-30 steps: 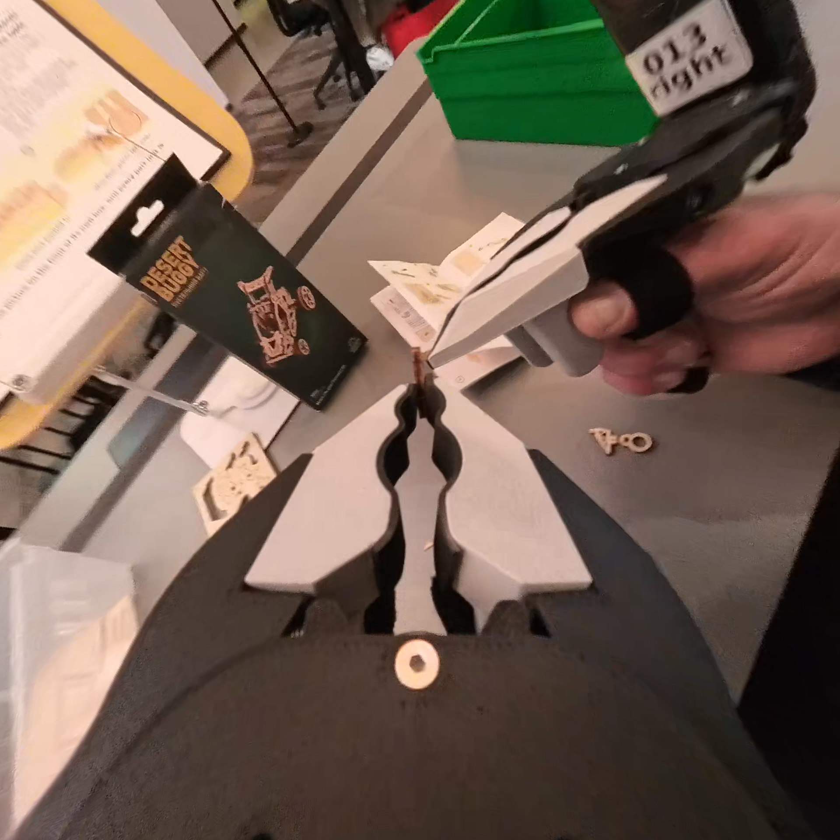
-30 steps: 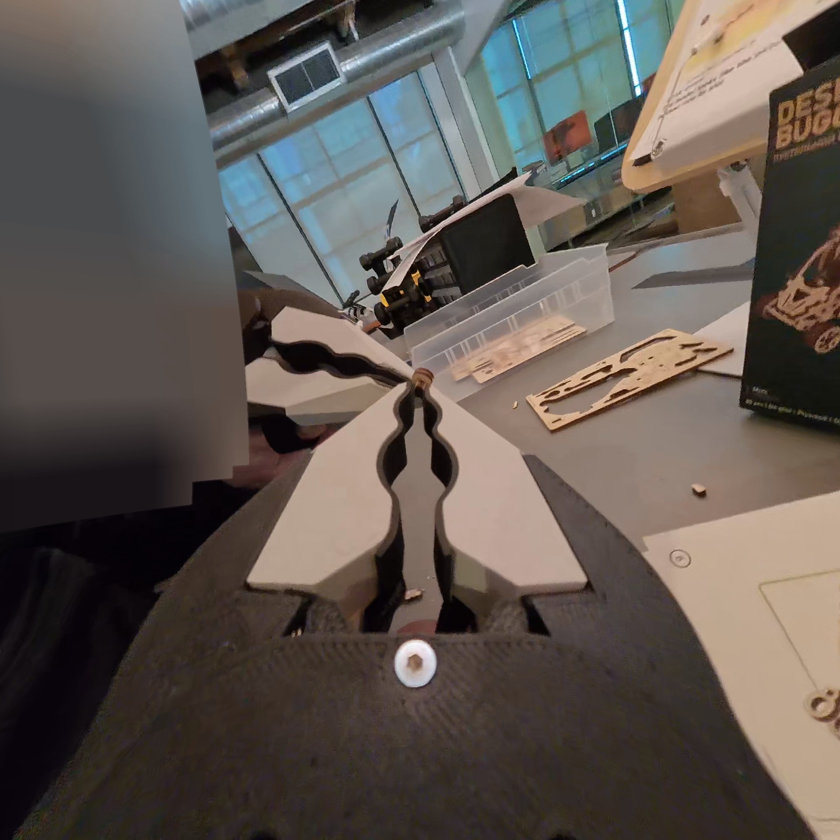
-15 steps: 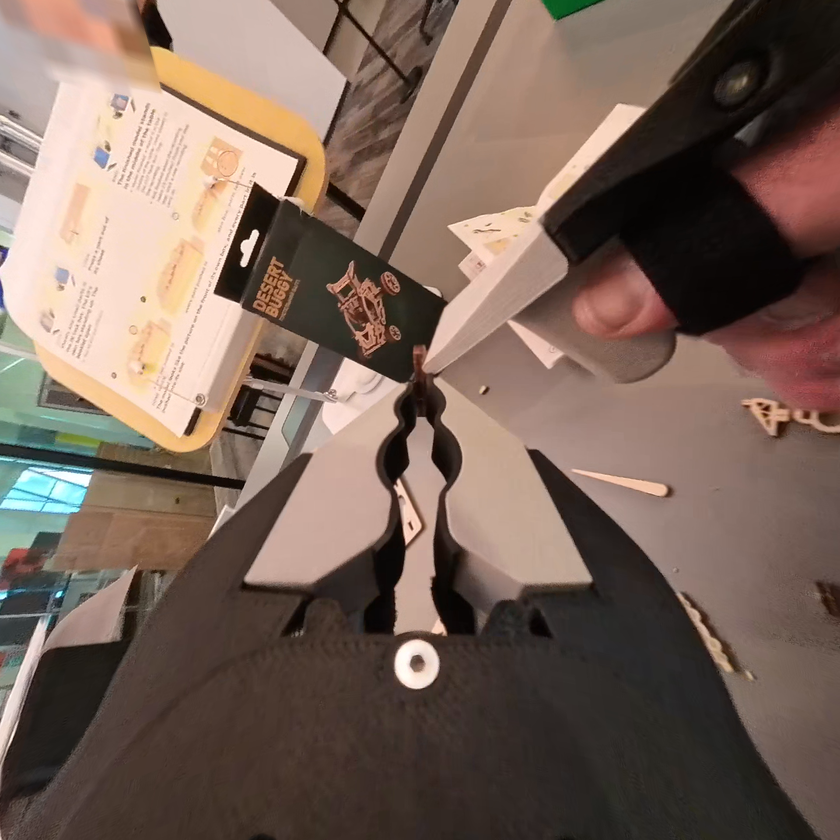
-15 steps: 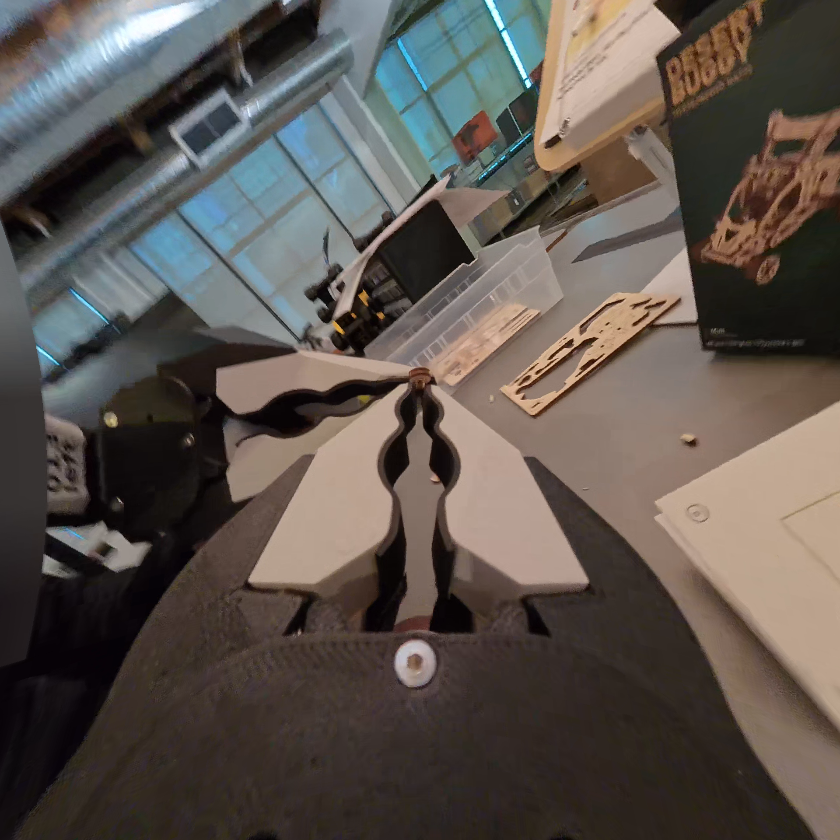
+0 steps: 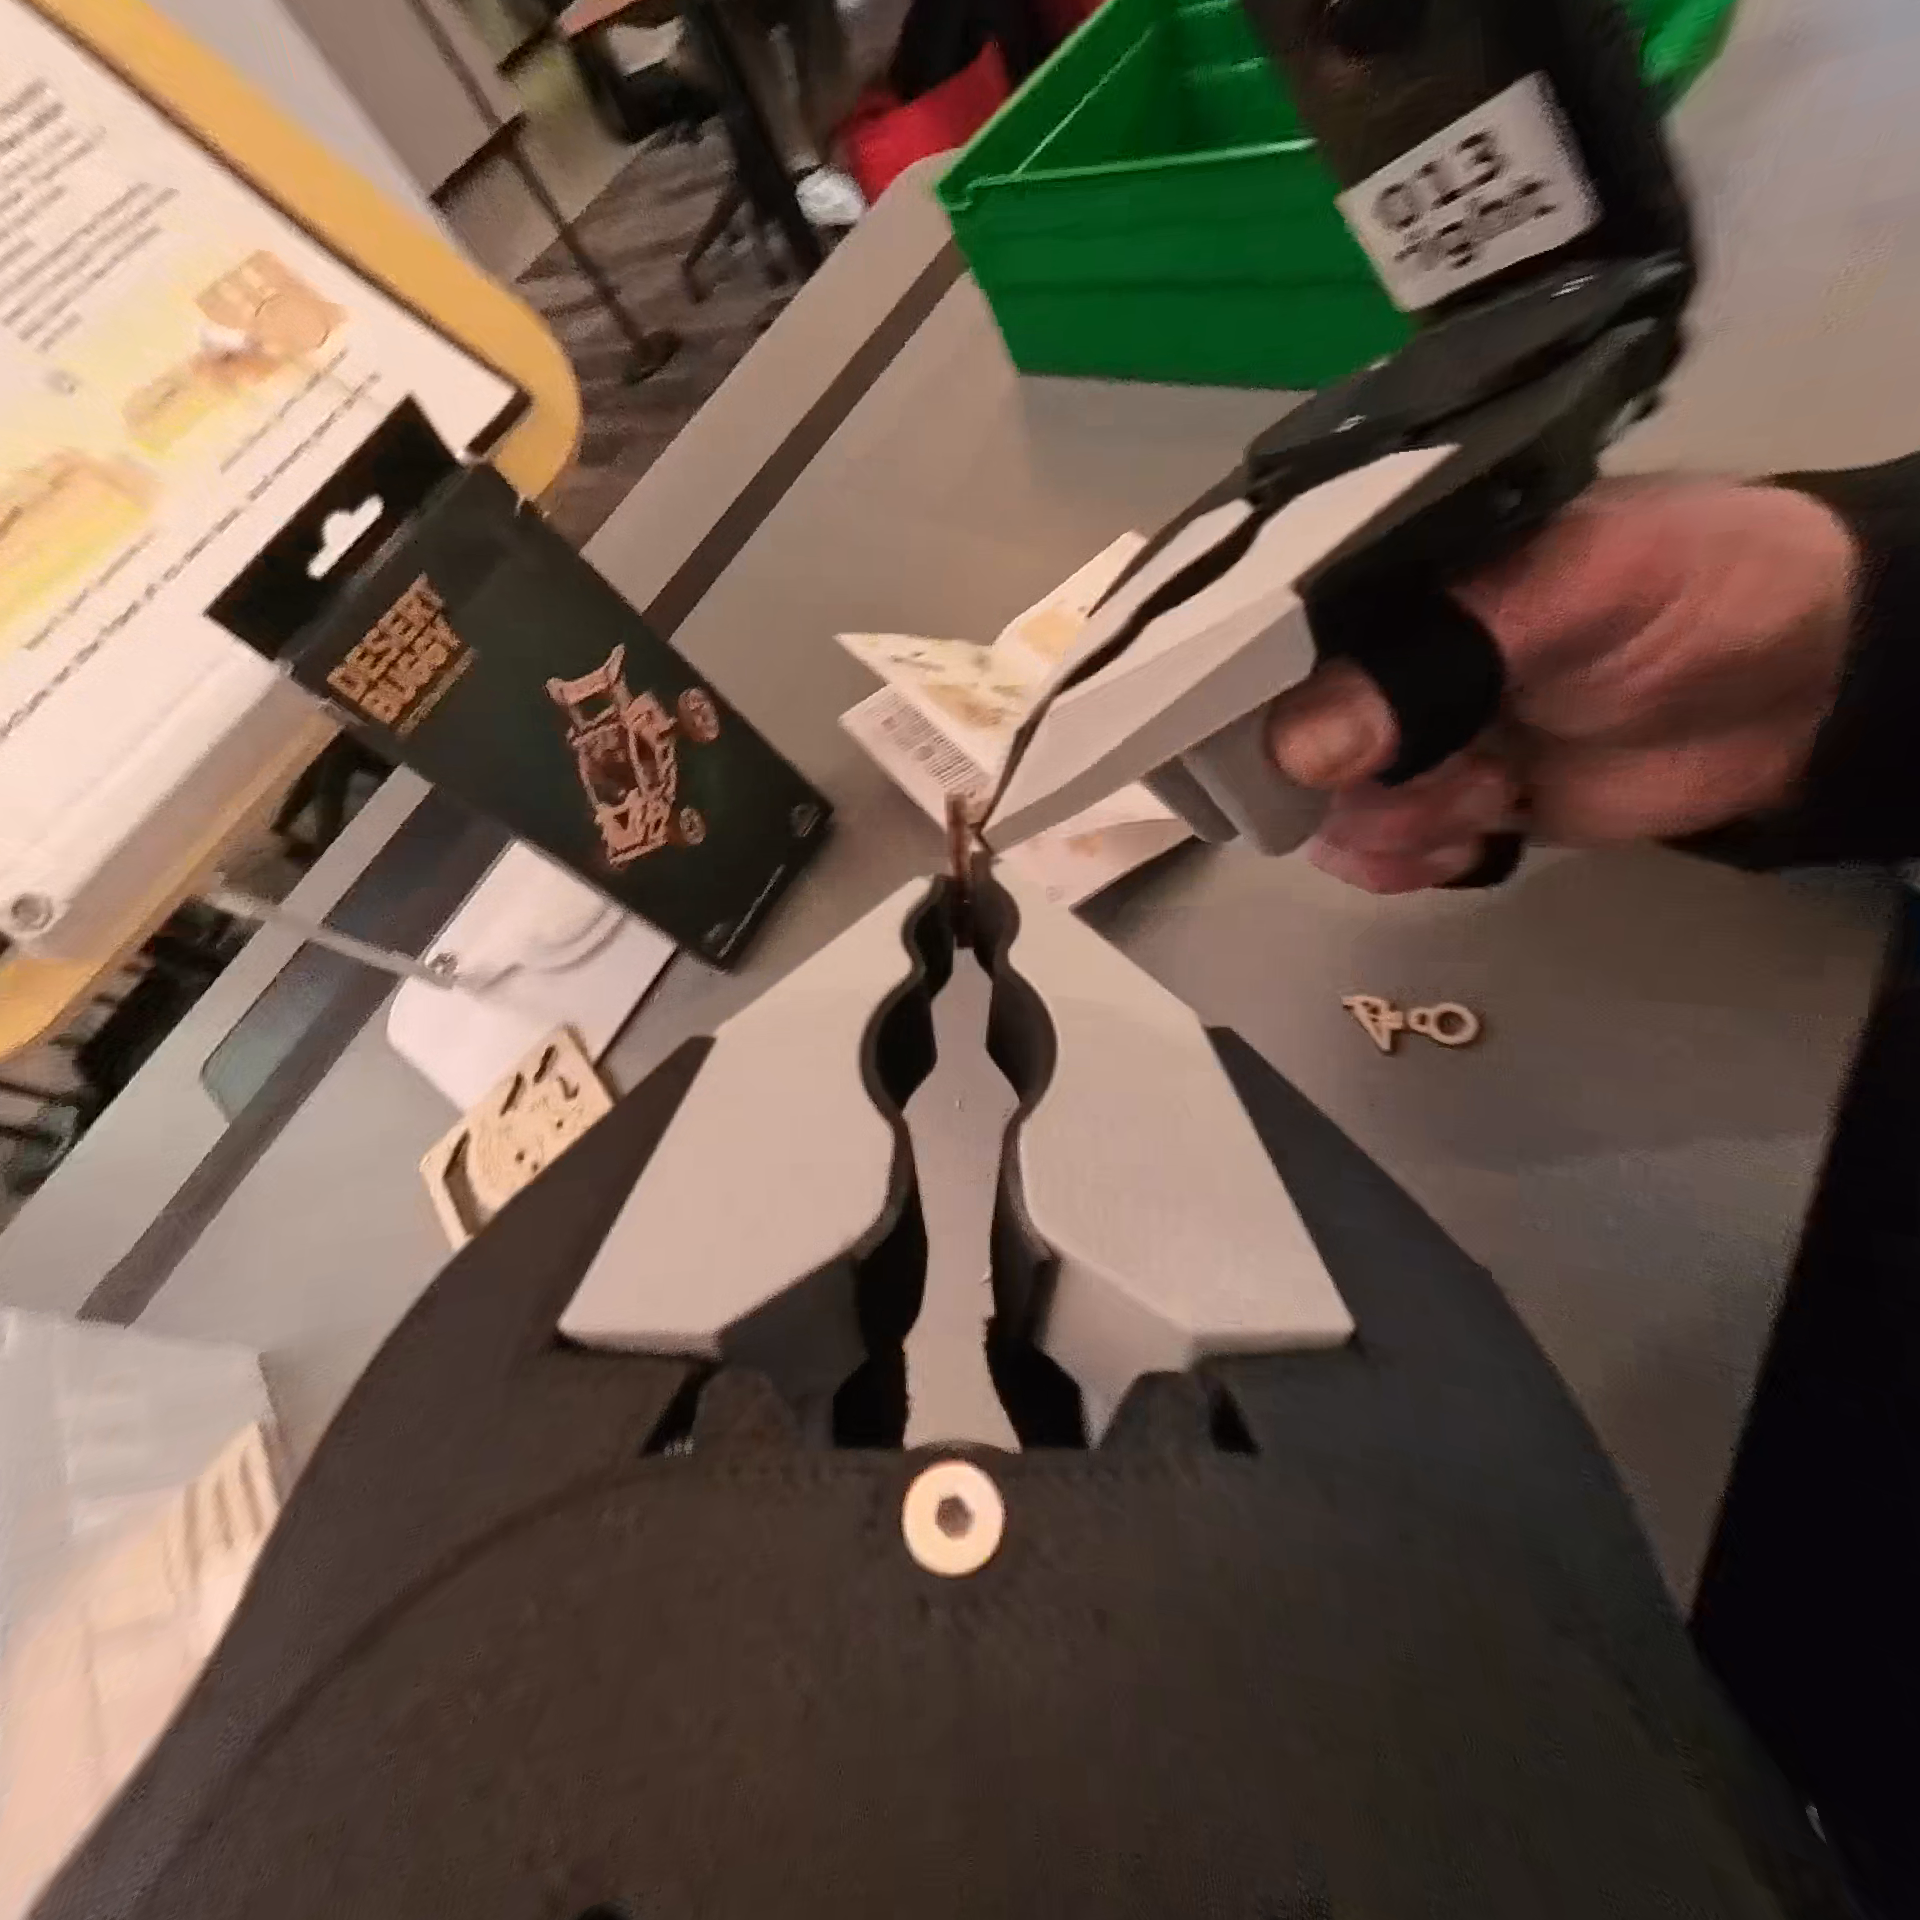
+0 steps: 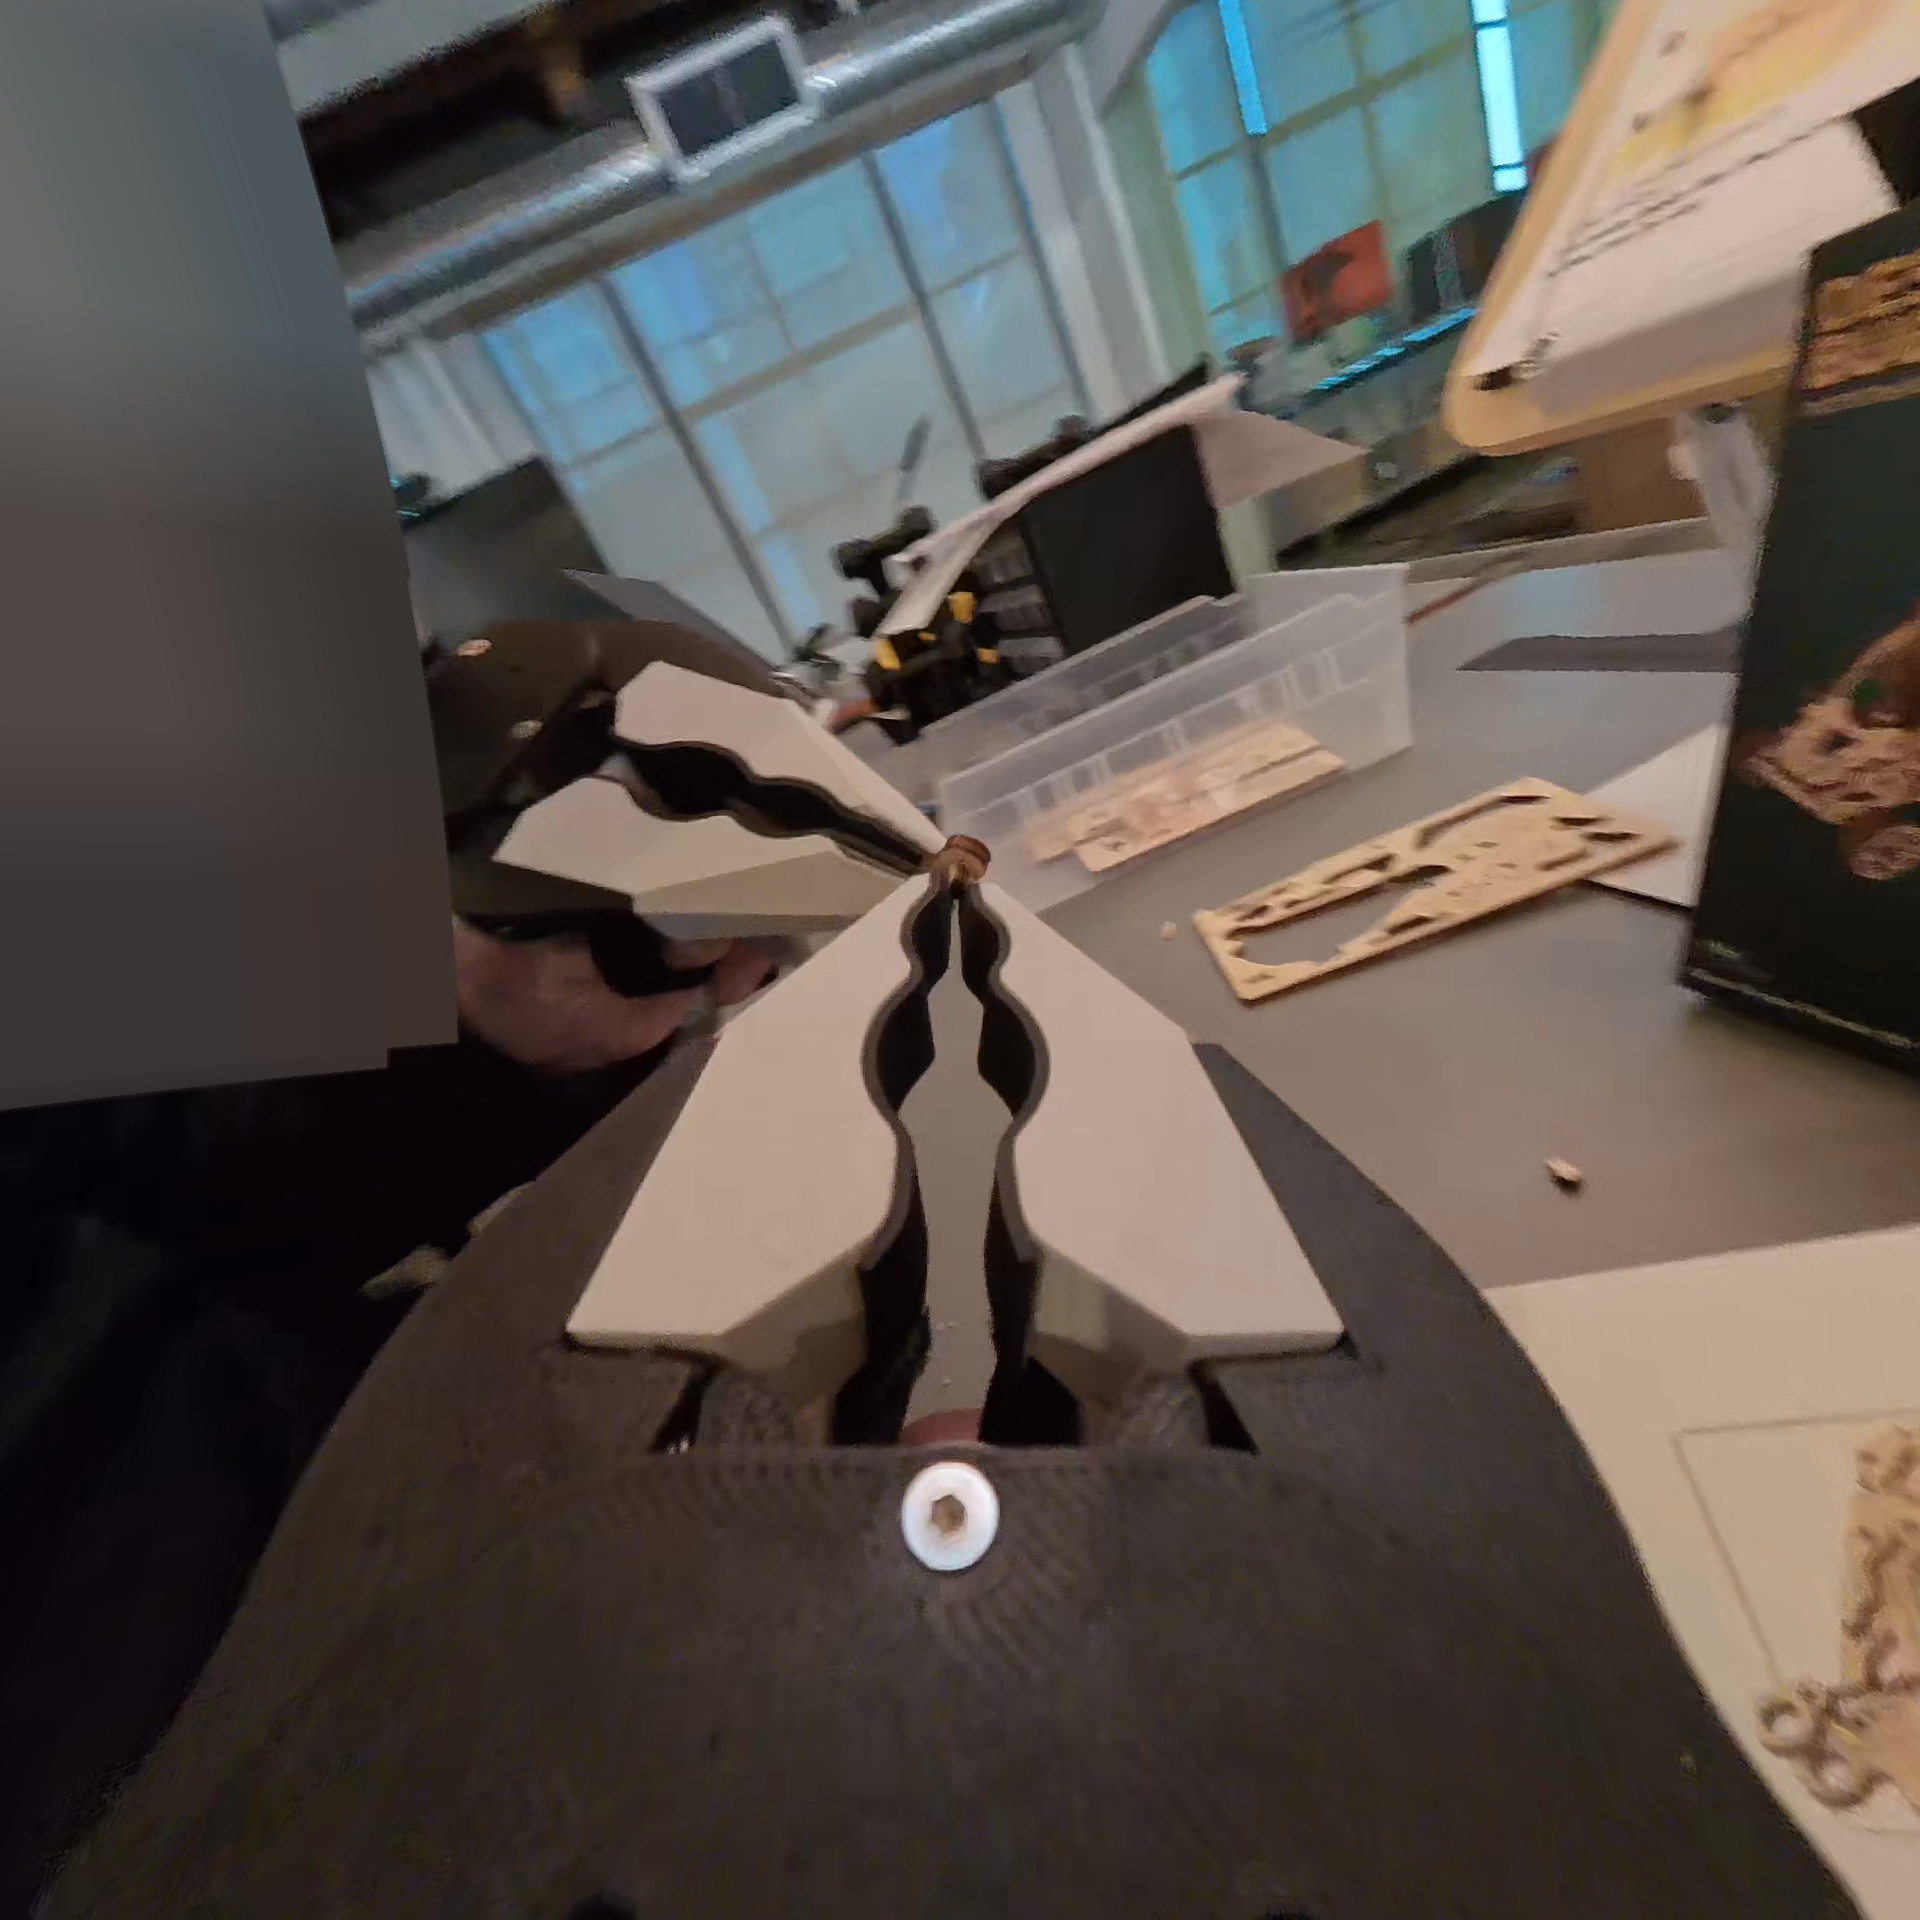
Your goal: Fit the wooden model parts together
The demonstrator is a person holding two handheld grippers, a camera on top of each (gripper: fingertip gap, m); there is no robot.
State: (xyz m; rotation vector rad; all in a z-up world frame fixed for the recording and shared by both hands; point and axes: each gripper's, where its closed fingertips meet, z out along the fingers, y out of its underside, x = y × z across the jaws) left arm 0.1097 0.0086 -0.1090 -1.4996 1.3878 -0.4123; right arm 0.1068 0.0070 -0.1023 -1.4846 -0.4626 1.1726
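My left gripper (image 5: 961,899) is shut on a thin, small wooden part (image 5: 961,847) that stands up out of its fingertips. My right gripper (image 5: 995,823) comes in from the upper right, hand-held, and its closed tips touch the same spot. In the right wrist view my right gripper (image 6: 951,891) is shut on a small brown wooden part (image 6: 961,857). The left gripper (image 6: 920,854) meets it from the left, tip to tip. Both are held above the grey table (image 5: 1507,1091). I cannot tell how the two small parts sit against each other.
A black model package (image 5: 520,686) stands at the left, also showing in the right wrist view (image 6: 1818,727). A green bin (image 5: 1143,239), a leaflet (image 5: 935,707), a loose wooden piece (image 5: 1413,1023), punched wooden sheets (image 6: 1423,883) and a clear tray (image 6: 1195,707) lie around. Only a small space, under 4 cm, lies between the two pairs of fingers. From either gripper's tips it is about 15 centimeters to the loose wooden piece (image 5: 1413,1023).
Both grippers stayed shut and tip to tip. The pair tilted and swung half a second ago, then came back to nearly the same pose as one second ago.
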